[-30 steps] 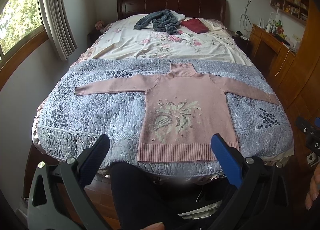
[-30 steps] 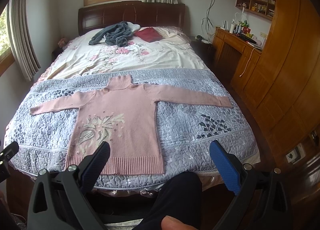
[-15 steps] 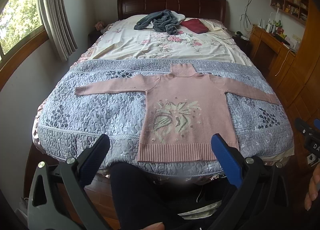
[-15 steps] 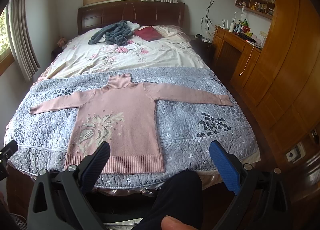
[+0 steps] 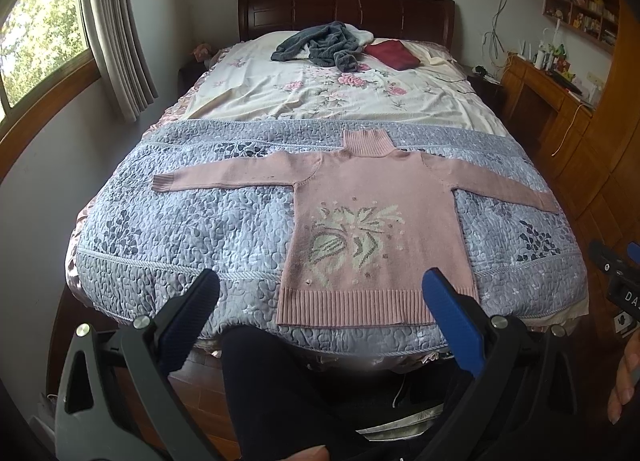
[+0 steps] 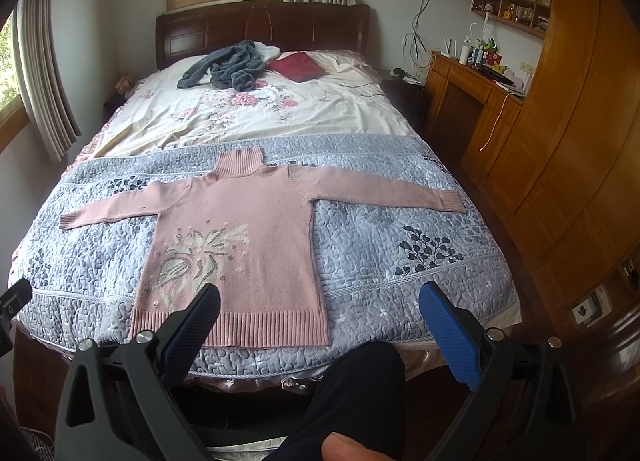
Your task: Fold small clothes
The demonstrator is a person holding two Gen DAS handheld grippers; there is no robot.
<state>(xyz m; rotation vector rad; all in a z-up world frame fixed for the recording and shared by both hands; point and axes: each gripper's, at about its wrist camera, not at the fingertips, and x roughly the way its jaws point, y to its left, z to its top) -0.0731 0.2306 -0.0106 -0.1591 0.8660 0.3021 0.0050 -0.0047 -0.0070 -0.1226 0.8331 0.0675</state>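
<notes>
Pink sweater (image 5: 376, 229) lies flat and face up on the grey quilted bedspread (image 5: 192, 229), across the near part of the bed, with its ribbed hem (image 5: 352, 307) close to the foot edge and its turtleneck collar (image 5: 366, 143) pointing toward the headboard. Both sleeves are stretched straight out sideways, so the garment's long axis runs across the bed, from the left cuff (image 5: 164, 183) to the right cuff (image 6: 452, 201).

Both grippers hang back from the bed, above the foot edge and not touching the cloth. The left gripper (image 5: 320, 297) has its jaws spread wide and holds nothing; it sits roughly in line with the body of the sweater, and the left sleeve lies ahead and off to its left. The right gripper (image 6: 320, 301) is likewise wide apart and empty, with the right sleeve ahead and a little to its right. Each hand seems nearer its own sleeve, so a sleeve fold inward looks like the natural first step, though no fold has been made yet.

Farther off, a crumpled grey garment (image 5: 320, 45) and a folded dark red cloth (image 5: 392, 55) rest near the pillows, well apart from the sweater. A dark trouser leg (image 6: 352, 393) shows below the grippers, at the foot of the bed. Nothing lies on the sweater or blocks either reach.
</notes>
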